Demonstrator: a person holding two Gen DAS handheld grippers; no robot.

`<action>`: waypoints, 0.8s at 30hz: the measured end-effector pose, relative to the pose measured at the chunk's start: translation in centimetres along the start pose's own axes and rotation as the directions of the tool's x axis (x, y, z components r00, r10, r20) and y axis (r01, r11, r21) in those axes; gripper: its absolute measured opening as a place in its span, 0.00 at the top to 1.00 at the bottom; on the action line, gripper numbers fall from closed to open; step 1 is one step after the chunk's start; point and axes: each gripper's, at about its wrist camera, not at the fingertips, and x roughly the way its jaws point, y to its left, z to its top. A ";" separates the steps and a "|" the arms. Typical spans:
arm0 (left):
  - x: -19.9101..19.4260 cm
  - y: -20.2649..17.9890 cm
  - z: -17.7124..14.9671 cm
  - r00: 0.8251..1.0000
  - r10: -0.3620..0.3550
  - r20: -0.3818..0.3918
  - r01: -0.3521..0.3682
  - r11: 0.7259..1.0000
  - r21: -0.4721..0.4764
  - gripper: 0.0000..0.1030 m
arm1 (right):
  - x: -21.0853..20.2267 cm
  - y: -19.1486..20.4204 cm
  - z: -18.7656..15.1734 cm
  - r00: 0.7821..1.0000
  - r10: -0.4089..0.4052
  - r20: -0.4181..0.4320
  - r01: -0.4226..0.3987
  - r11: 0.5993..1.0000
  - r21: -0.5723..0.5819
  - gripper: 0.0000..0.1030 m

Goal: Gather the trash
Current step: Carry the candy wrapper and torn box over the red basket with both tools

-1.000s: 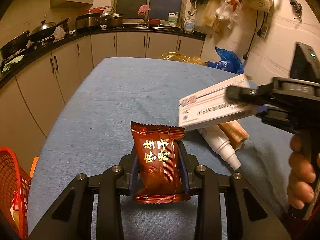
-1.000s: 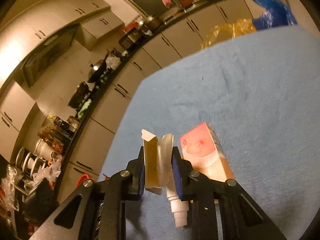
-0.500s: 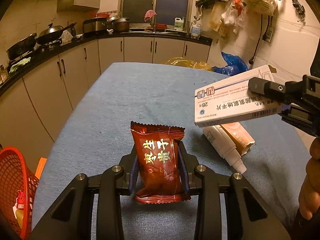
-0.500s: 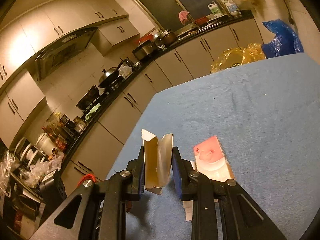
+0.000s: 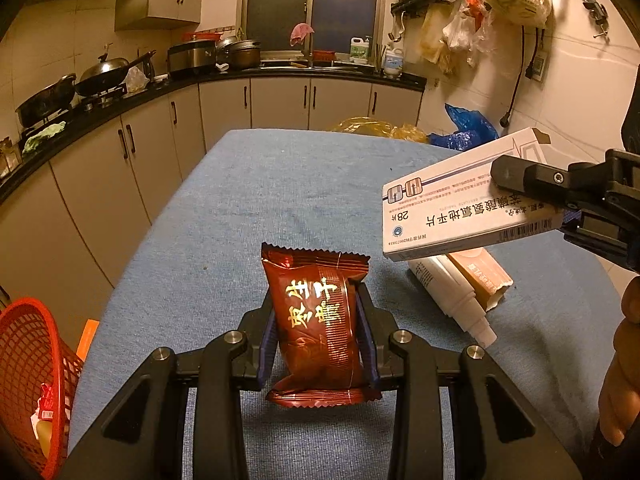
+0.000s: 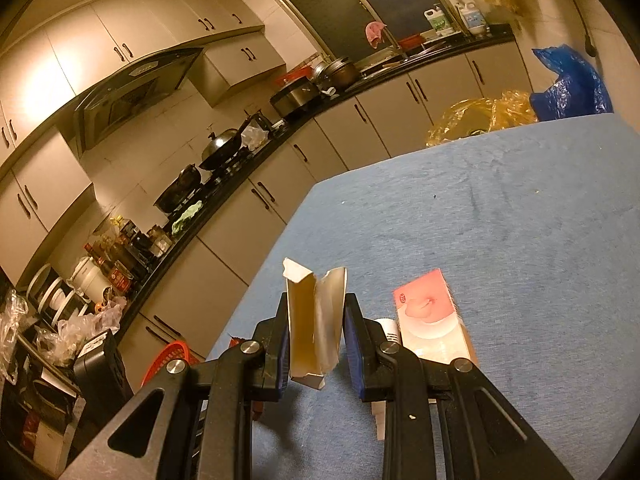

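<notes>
Dark red foil snack packet with gold characters (image 5: 320, 320): stands upright between the pads of the left tool (image 5: 320, 334), clamped across its width, lower crimped edge hanging free above the blue cloth-covered desk (image 5: 256, 208). The side grip leaves that lower end clear, so letting go should drop it straight down, as I judge it.

White flat cardboard medicine box with blue print (image 5: 460, 212): clamped near one end by the right tool (image 6: 316, 330), held clear of the desk, ahead and to the right of the left tool. In the right wrist view the near end of the box shows as torn open flaps squeezed between the two pads; the thin card is visibly pinched in. Both tools are thus closed on trash, one piece each. Judgement: this allows a single trip to the bin.

Still on the desk, just below the held box and to the right of the left tool: a white plastic tube with a cap (image 5: 452, 300) lying beside, and touching, a pink-and-orange carton (image 5: 478, 276). Neither is gripped; these remain to be collected.

Red plastic mesh basket (image 5: 28, 364): low and far to the left of the left tool, off the desk edge, with some scraps already in it. Likely the drop point; both loads have to travel left past the desk edge to reach it.

A person's hand (image 5: 624, 360) shows at the right, under the right tool's body.
</notes>
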 end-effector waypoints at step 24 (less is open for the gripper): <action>-4.7 1.3 0.0 0.997 0.056 0.058 -0.055 0.998 -0.018 0.68 | -2.3 2.5 0.4 0.998 0.044 0.050 -0.042 0.999 -0.034 0.76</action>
